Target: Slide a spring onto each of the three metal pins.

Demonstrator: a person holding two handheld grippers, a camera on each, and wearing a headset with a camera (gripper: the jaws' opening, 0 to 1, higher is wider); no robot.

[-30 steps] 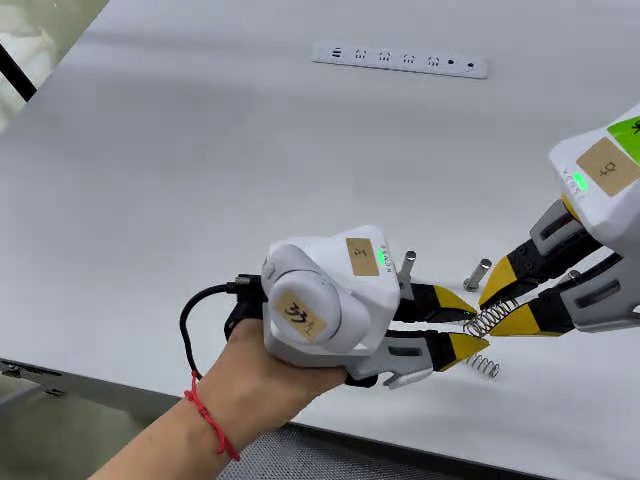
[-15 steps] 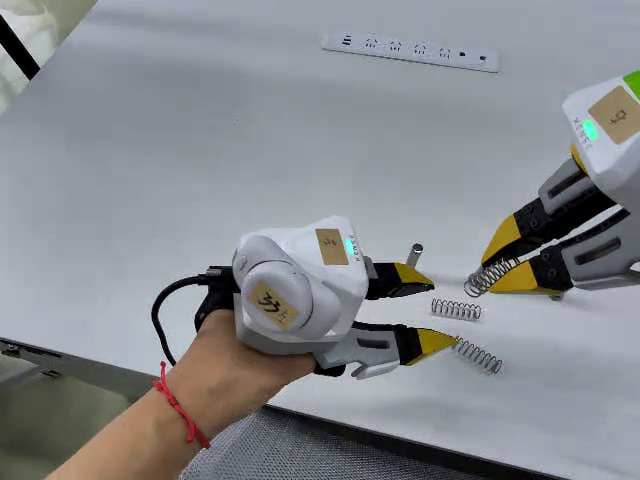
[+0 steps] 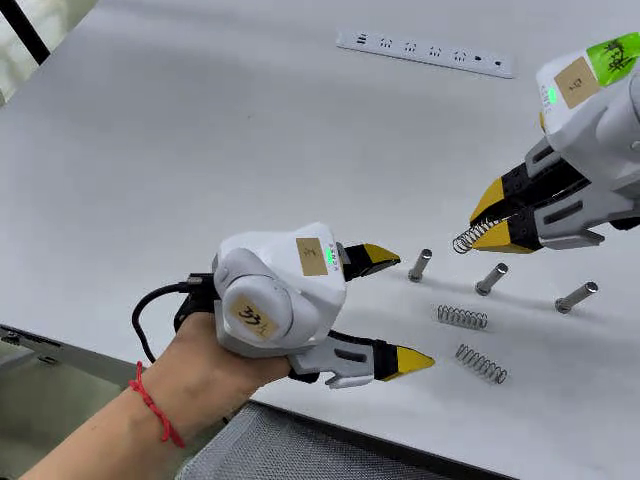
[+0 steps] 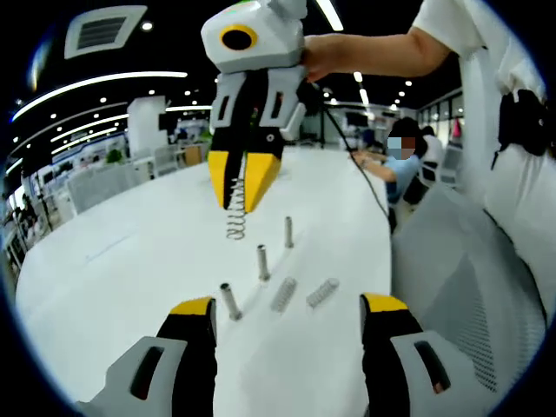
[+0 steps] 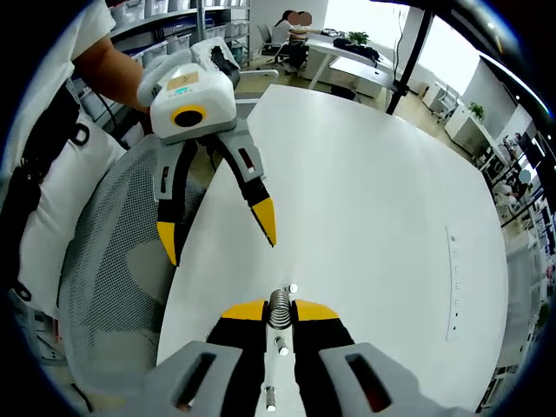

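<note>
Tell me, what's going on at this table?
A person holds a two-jaw tool in each hand. The right tool is shut on a spring, held above the white table. The left tool hangs open and empty nearby. Three metal pins sit on the table with no springs on them, and two more springs lie beside them.

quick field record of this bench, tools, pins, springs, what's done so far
left tool: open, empty, low over the table
right tool: shut on held spring, above the table near the pins
pins: three, upright, all bare
loose springs: two, lying flat beside the pins
power strip: far edge of table
progress: no spring on any pin yet
</note>
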